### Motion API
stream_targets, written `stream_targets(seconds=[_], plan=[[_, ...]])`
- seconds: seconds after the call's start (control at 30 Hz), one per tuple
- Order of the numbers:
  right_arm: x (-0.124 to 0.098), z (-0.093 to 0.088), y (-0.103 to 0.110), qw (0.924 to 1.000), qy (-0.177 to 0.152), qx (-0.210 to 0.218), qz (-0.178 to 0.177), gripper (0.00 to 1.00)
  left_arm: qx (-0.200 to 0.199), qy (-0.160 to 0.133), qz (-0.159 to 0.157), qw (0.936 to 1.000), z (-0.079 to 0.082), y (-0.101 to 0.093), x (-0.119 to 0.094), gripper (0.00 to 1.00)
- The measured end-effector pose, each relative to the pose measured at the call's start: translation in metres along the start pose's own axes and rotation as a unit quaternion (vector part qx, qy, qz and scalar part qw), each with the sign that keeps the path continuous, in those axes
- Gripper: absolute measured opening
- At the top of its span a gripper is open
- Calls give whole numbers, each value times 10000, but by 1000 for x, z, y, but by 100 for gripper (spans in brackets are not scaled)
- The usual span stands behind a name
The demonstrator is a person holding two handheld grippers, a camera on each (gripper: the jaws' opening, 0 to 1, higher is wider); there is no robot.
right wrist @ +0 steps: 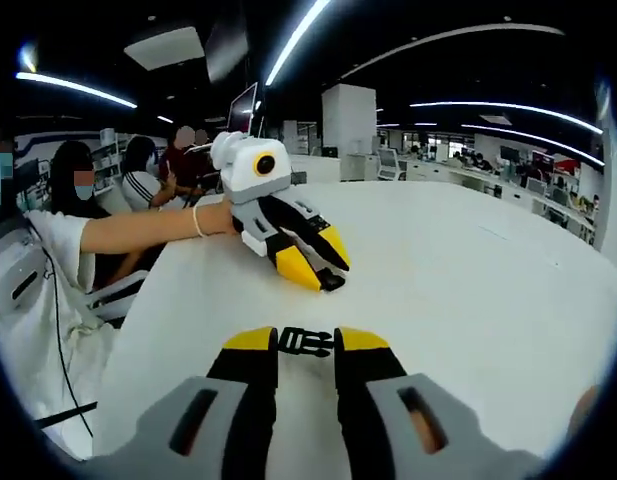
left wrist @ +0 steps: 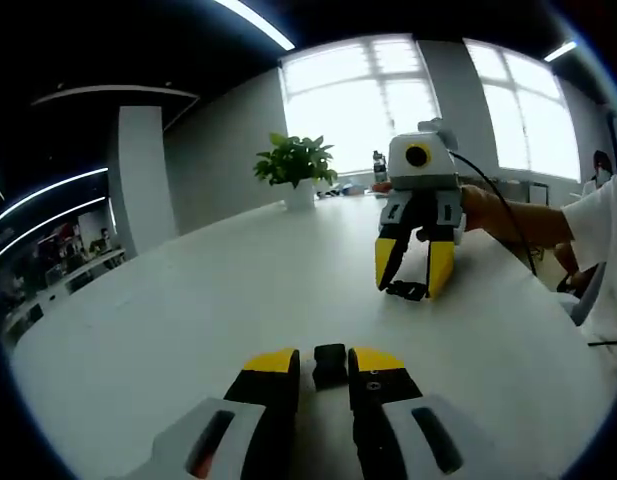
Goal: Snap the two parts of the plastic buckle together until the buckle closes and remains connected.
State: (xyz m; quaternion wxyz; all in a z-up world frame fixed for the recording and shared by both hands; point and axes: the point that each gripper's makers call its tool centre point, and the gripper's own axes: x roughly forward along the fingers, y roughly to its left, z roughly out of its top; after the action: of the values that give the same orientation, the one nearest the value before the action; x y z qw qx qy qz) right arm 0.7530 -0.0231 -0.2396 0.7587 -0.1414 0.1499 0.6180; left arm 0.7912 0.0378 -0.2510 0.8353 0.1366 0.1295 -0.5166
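Note:
A blocky black buckle half (left wrist: 330, 366) sits between the yellow tips of my left gripper (left wrist: 324, 358), which is shut on it just above the white table (left wrist: 188, 330). The other black buckle half (right wrist: 306, 342), with prongs showing, spans the jaws of my right gripper (right wrist: 306, 340), which is shut on it. The two grippers face each other across the table, well apart. In the left gripper view the right gripper (left wrist: 410, 285) points down with its buckle half (left wrist: 408, 291) at the tabletop. In the right gripper view the left gripper (right wrist: 323, 272) rests low with its buckle half (right wrist: 332, 281) at its tips.
A potted plant (left wrist: 296, 165) stands at the table's far edge below bright windows. A person's arm (right wrist: 138, 228) holds the left gripper; a cable (left wrist: 508, 215) trails from the right one. Other people (right wrist: 148, 170) sit behind at desks. White tabletop (right wrist: 488, 290) spreads around both grippers.

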Motion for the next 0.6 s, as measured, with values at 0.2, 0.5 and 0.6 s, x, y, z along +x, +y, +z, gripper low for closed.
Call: stream_targets(seconds=[0.2, 0.5, 0.6], plan=[[3, -5, 3, 9989, 168, -231, 377, 22, 3, 0, 1, 10000, 0, 2, 0, 19], [3, -9, 4, 9886, 802, -859, 940, 22, 5, -4, 3, 10000, 0, 0, 0, 19], [5, -10, 4, 9861, 926, -819, 1110, 23, 4, -5, 4, 10000, 0, -1, 0, 19]])
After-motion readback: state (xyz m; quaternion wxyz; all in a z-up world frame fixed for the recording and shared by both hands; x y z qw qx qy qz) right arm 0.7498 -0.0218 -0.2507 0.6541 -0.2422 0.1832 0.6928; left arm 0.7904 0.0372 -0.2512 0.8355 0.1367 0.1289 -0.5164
